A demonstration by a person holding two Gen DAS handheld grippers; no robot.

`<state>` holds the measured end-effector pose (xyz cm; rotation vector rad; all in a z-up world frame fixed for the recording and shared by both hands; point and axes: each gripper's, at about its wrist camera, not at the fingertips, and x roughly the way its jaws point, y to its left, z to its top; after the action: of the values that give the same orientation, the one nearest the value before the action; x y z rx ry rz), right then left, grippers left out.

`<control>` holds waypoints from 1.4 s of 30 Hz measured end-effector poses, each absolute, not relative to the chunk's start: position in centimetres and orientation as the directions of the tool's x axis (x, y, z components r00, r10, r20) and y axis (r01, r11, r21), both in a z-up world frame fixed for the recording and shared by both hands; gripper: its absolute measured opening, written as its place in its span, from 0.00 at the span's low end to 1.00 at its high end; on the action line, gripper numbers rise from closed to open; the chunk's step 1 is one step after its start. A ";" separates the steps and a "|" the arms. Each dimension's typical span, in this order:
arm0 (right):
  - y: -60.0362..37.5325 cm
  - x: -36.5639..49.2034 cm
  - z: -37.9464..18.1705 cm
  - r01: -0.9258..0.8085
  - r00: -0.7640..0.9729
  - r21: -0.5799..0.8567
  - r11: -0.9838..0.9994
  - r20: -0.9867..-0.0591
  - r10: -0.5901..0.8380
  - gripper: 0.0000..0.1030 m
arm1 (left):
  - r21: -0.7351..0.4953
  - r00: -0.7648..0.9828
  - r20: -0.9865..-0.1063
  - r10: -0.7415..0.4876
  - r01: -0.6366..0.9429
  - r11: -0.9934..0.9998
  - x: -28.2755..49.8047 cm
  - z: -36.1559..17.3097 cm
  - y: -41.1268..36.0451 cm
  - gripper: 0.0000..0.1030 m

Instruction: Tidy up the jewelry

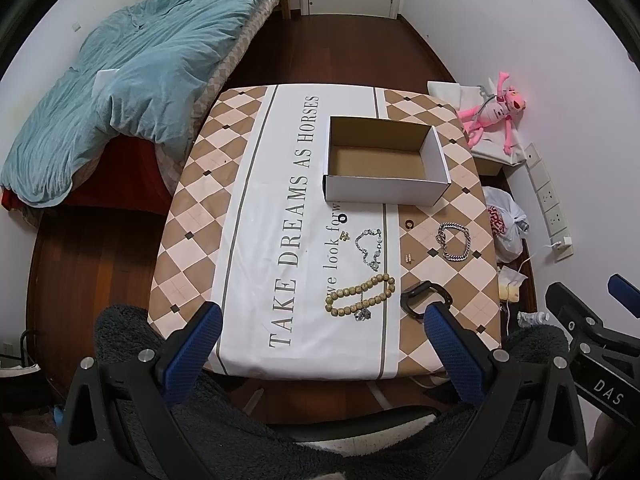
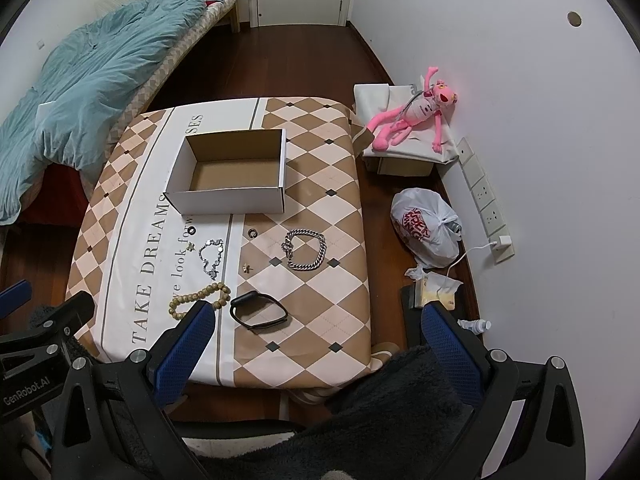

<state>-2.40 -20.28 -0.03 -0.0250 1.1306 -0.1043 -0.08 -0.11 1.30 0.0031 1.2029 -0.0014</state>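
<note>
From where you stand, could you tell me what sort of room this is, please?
Most likely a bedroom: a bed with a rumpled teal duvet runs along the wall, a pink plush toy lies nearby, and jewelry is laid out on a small cloth-covered table.

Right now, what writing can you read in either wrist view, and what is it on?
"TAKE DREAMS AS HORSES": checked tablecloth, white centre band.
"we look forw": same band, smaller; the rest runs under the open white cardboard box.
"DAS": black right gripper body, left wrist view.
"GenRobot.AI": black left gripper body, right wrist view.
Red print on white plastic bag: unreadable.
</note>
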 end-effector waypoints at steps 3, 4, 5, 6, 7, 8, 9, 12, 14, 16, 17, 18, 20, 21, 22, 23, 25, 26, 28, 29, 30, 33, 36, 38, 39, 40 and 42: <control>-20.3 -2.5 -0.1 0.071 0.424 -0.073 0.995 -0.901 -0.096 1.00 | 0.002 0.361 -0.932 0.000 0.005 1.000 -0.2 1.4 -0.1 1.00; -20.3 -2.5 -0.1 0.070 0.424 -0.073 0.995 -0.900 -0.096 1.00 | 0.002 0.362 -0.932 0.000 0.006 1.000 -0.1 1.4 -0.1 1.00; -20.3 -2.4 0.1 0.071 0.425 -0.075 0.995 -0.900 -0.098 1.00 | 0.004 0.363 -0.932 0.001 0.006 1.000 0.0 1.5 -0.1 1.00; -20.3 -2.4 0.1 0.072 0.425 -0.076 0.995 -0.900 -0.099 1.00 | 0.003 0.364 -0.931 0.001 0.004 1.000 -0.2 1.5 -0.1 1.00; -20.3 -2.4 0.3 0.072 0.425 -0.074 0.995 -0.900 -0.098 1.00 | 0.002 0.365 -0.931 0.001 0.003 1.000 -0.1 1.6 -0.1 1.00; -20.3 -2.4 0.5 0.071 0.425 -0.074 0.995 -0.900 -0.097 1.00 | 0.002 0.365 -0.931 0.001 0.003 1.000 0.0 1.6 -0.1 1.00; -20.3 -2.4 0.2 0.071 0.425 -0.076 0.995 -0.900 -0.099 1.00 | 0.003 0.366 -0.930 0.002 0.004 1.000 0.0 1.7 -0.1 1.00; -20.3 -2.4 0.3 0.071 0.424 -0.073 0.995 -0.900 -0.097 1.00 | 0.003 0.365 -0.931 0.001 0.005 1.000 0.1 1.7 -0.2 1.00; -20.2 -2.5 0.5 0.071 0.426 -0.076 0.995 -0.899 -0.099 1.00 | 0.003 0.364 -0.931 0.001 0.005 1.000 0.0 1.6 -0.2 1.00; -20.6 -2.2 0.5 0.071 0.425 -0.073 0.995 -0.900 -0.096 1.00 | 0.002 0.363 -0.932 0.000 0.006 1.000 0.2 1.7 -0.3 1.00; -20.6 -2.2 0.5 0.072 0.426 -0.074 0.995 -0.900 -0.098 1.00 | 0.005 0.365 -0.931 0.002 0.006 1.000 -0.1 1.7 -0.3 1.00; -20.6 -2.2 0.5 0.072 0.425 -0.075 0.995 -0.900 -0.099 1.00 | 0.005 0.367 -0.930 0.002 0.007 1.000 0.0 1.8 -0.3 1.00; -20.6 -2.3 0.5 0.074 0.426 -0.072 0.995 -0.899 -0.097 1.00 | 0.006 0.371 -0.928 0.003 0.007 1.000 0.0 2.2 -0.7 1.00; -20.5 -2.3 0.5 0.073 0.428 -0.075 0.995 -0.899 -0.099 1.00 | 0.005 0.372 -0.928 0.002 0.006 1.000 0.1 2.3 -0.8 1.00; -20.5 -2.2 0.7 0.072 0.429 -0.076 0.995 -0.898 -0.100 1.00 | 0.004 0.374 -0.928 0.002 0.006 1.000 0.1 2.4 -0.8 1.00; -20.6 -2.2 0.7 0.072 0.430 -0.073 0.995 -0.898 -0.097 1.00 | 0.004 0.374 -0.927 0.002 0.006 1.000 0.1 2.4 -0.8 1.00; -20.7 -2.1 1.0 0.072 0.435 -0.073 0.995 -0.895 -0.097 1.00 | 0.003 0.378 -0.926 0.000 0.007 1.000 0.0 2.5 -0.7 1.00; -20.8 -2.0 1.2 0.071 0.437 -0.074 0.995 -0.894 -0.098 1.00 | 0.003 0.380 -0.925 0.000 0.007 1.000 0.0 2.5 -0.7 1.00; -20.7 -2.1 1.0 0.072 0.439 -0.073 0.995 -0.893 -0.097 1.00 | 0.001 0.382 -0.924 -0.002 0.007 1.000 -0.1 2.4 -0.5 1.00; -20.7 -2.2 1.0 0.071 0.439 -0.074 0.995 -0.893 -0.098 1.00 | 0.002 0.382 -0.924 -0.001 0.008 1.000 -0.1 2.4 -0.5 1.00; -20.7 -2.1 1.0 0.072 0.440 -0.074 0.995 -0.893 -0.098 1.00 | 0.004 0.383 -0.924 0.001 0.008 1.000 0.0 2.5 -0.6 1.00; -20.5 -2.2 1.0 0.073 0.442 -0.075 0.994 -0.892 -0.100 1.00 | 0.004 0.384 -0.923 0.000 0.008 1.000 -0.1 2.5 -0.6 1.00; -20.6 -2.1 1.1 0.072 0.442 -0.076 0.994 -0.891 -0.100 1.00 | 0.001 0.385 -0.923 -0.002 0.009 1.000 -0.2 2.5 -0.5 1.00; -20.5 -2.1 1.1 0.073 0.442 -0.078 0.994 -0.891 -0.102 1.00 | 0.002 0.384 -0.923 -0.002 0.010 1.000 -0.2 2.5 -0.5 1.00; -20.6 -2.2 1.1 0.072 0.442 -0.077 0.994 -0.892 -0.101 1.00 | 0.000 0.384 -0.923 -0.004 0.010 1.000 -0.2 2.5 -0.5 1.00; -20.6 -2.2 1.0 0.072 0.442 -0.076 0.995 -0.892 -0.100 1.00 | -0.002 0.385 -0.923 -0.006 0.010 1.000 -0.2 2.6 -0.5 1.00; -20.6 -2.2 1.1 0.072 0.443 -0.077 0.994 -0.891 -0.101 1.00 | 0.000 0.385 -0.923 -0.005 0.011 1.000 -0.1 2.6 -0.6 1.00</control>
<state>-2.20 -20.59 1.06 -0.0293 1.1067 -0.1076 -0.07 -0.63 2.61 0.0063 1.1753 -0.0100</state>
